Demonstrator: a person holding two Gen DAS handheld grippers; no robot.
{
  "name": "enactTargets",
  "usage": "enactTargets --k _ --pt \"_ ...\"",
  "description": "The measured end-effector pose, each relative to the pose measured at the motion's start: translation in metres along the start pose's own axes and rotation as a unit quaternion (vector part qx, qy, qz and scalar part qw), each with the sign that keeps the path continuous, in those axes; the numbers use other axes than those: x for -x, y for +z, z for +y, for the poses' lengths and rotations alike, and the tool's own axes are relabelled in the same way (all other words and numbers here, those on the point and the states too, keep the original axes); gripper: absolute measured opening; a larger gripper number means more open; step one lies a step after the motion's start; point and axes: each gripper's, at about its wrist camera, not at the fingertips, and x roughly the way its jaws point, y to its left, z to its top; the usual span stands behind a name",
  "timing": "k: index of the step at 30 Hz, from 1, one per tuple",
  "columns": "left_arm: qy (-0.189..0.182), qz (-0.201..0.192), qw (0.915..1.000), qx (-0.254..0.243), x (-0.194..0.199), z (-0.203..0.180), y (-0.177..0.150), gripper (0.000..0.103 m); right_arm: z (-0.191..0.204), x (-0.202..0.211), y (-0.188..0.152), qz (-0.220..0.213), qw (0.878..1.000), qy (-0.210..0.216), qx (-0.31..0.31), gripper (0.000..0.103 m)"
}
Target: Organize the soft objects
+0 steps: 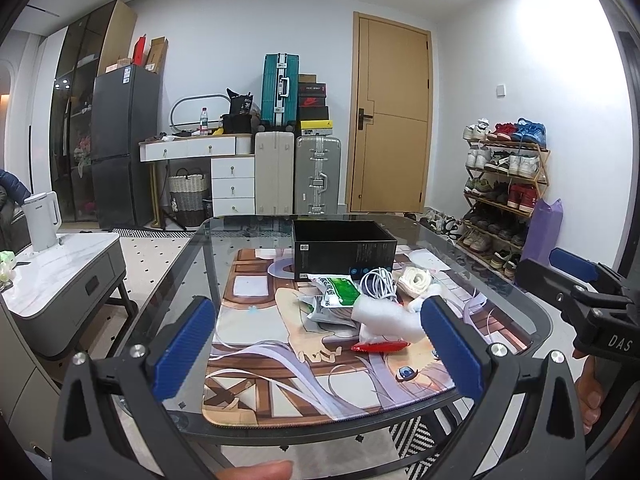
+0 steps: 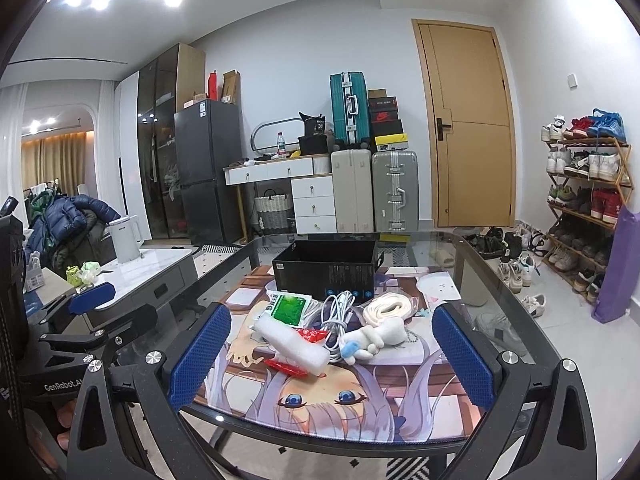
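— Two grippers, yours: how do they stand?
— Your left gripper and right gripper are spread wide, holding nothing.
— The soft things?
— Piled on the counter, before the black box: plush toy, white cable.

One black box, one cable, one plush toy, two suitcases below.

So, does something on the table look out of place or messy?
Yes. The soft items lie in a loose heap on the mat in front of the black box: a white cable tangled among a green packet, a plush toy and a white foam roll. Nothing appears spilled or damaged.
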Motion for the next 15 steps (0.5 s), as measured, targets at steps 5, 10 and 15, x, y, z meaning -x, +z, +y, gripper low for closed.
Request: enactTargets --k 5,10,15 --pt "-0.004 0.001 1.0 0.0 0.0004 -0.0007 0.0 0.103 0.0009 -0.0006 -0.0002 0.0 1.0 0.001 0.002 0.103" --pt "-0.004 0.003 1.0 -0.004 -0.0005 -0.0026 -0.0006 0.103 0.0018 -0.0027 -0.0009 0.002 1.0 0.005 -0.003 0.103" --pt "-0.005 0.003 1.0 -0.004 -0.0002 -0.0029 -0.0003 0.103 0.001 -0.0009 -0.0005 -0.001 1.0 0.006 -0.005 0.103"
